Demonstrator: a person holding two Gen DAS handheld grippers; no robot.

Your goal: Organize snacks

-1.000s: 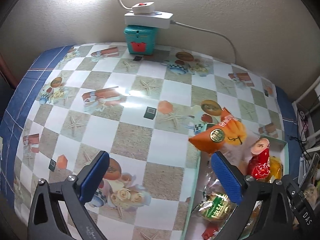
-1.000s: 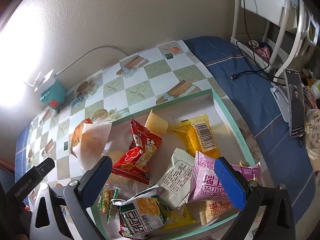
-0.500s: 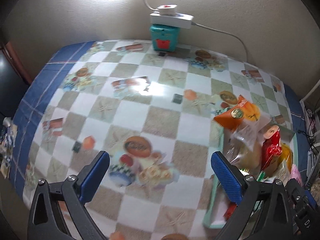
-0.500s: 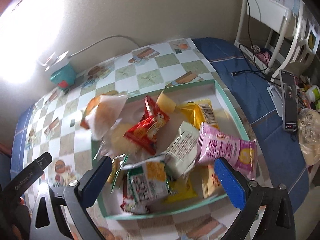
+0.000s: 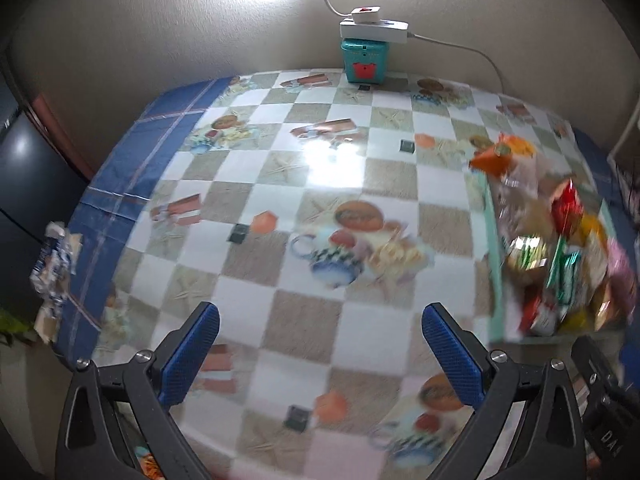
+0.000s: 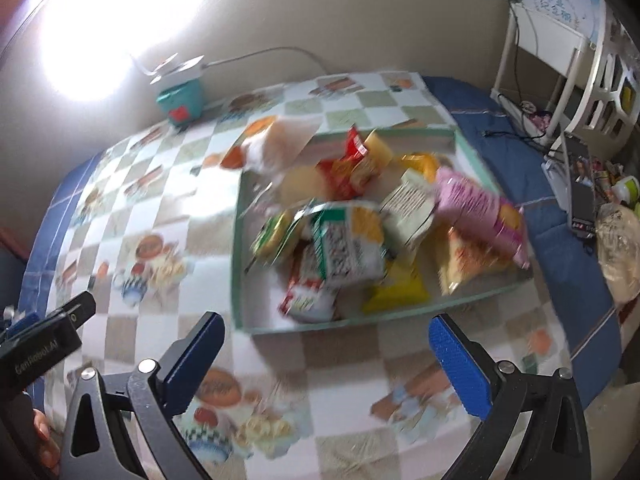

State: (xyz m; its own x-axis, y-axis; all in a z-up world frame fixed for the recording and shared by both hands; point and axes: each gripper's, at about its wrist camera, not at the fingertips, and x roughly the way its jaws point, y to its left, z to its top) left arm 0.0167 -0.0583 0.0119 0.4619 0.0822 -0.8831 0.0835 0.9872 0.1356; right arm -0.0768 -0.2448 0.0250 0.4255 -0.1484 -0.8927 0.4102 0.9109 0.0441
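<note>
Left hand-held gripper (image 5: 320, 350): hovering over the counter (image 5: 280, 168) with jaws spread wide, gripping nothing.
Right hand-held gripper (image 6: 326, 360): hanging above the counter (image 6: 132, 216) near its front edge, jaws wide apart, carrying nothing.
Tray (image 6: 236, 256): a shallow green-rimmed tray, sitting at 12 o'clock from the right gripper; in the left view the tray (image 5: 493, 248) is lying at 2 o'clock.
Snacks (image 6: 352, 248): lying heaped inside the tray, overlapping each other; motion blur is hiding most print. In the left view the snacks (image 5: 560, 256) are showing as a blurred pile.
Orange pack (image 6: 260, 144): leaning over the tray's far left corner, partly outside the rim; orange pack (image 5: 500, 154) at 1 o'clock in the left view.
Pink pack (image 6: 476, 208): resting on top of the heap toward the tray's right side.
Red pack (image 6: 352, 164): sticking up near the far wall of the tray.
Teal box (image 5: 363, 60): standing at the counter's far edge against the wall, at 12 o'clock from the left gripper, with a white power strip (image 5: 374, 30) sitting on it.
</note>
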